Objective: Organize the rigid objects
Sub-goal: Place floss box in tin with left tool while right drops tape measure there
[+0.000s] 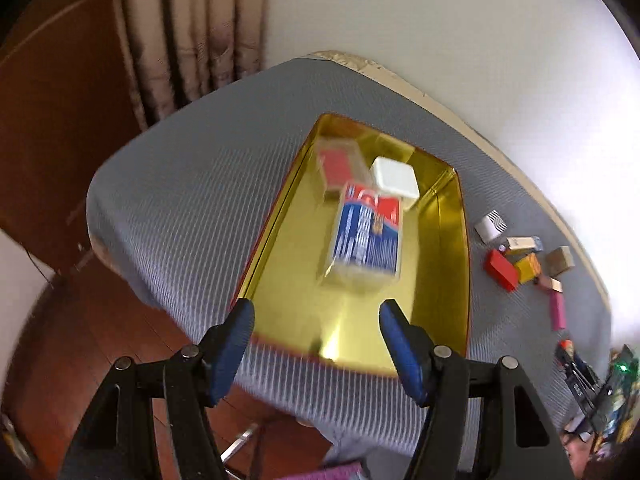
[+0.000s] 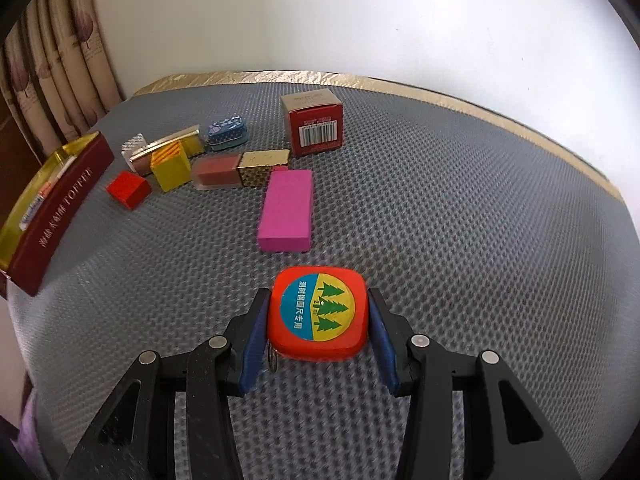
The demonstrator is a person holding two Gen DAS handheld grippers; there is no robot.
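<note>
On a grey, honeycomb-textured mat covering the surface (image 2: 460, 200), the right gripper (image 2: 318, 316) has its jaws clamped on an orange tape measure (image 2: 319, 316), the blue pads pressing its two sides; the round label with green pine trees faces up, and a small metal ring hangs at its near left corner. Just beyond it lies a magenta block (image 2: 287, 210), flat and lengthwise. Farther back sits a loose cluster: a red block (image 2: 129, 189), a yellow box (image 2: 170, 168) with orange stripes, a clear case with a gold cap (image 2: 240, 171), a long gold-edged box (image 2: 168, 147), a small silver-patterned box (image 2: 134, 148), a blue patterned tin (image 2: 227, 133), and, to the right and a little apart, an upright red carton (image 2: 316, 124) with a barcode on its near face. At the mat's left edge stands a dark red tin (image 2: 60, 216) lettered TOFFEE, gold inside. Seen from the left wrist, the left gripper (image 1: 316, 320) hangs above the near end of that tin (image 1: 452, 280), its jaws apart with nothing between them. Lying on the tin's gold floor are a blue, red and white card pack (image 1: 366, 240) in a clear case, a red deck in a clear box (image 1: 340, 168) behind it, and a white square box (image 1: 394, 178) beside that, touching the pack's far corner. This view is motion-blurred. A brown curtain (image 1: 188, 28) and a white wall (image 1: 440, 20) stand behind the surface.
</note>
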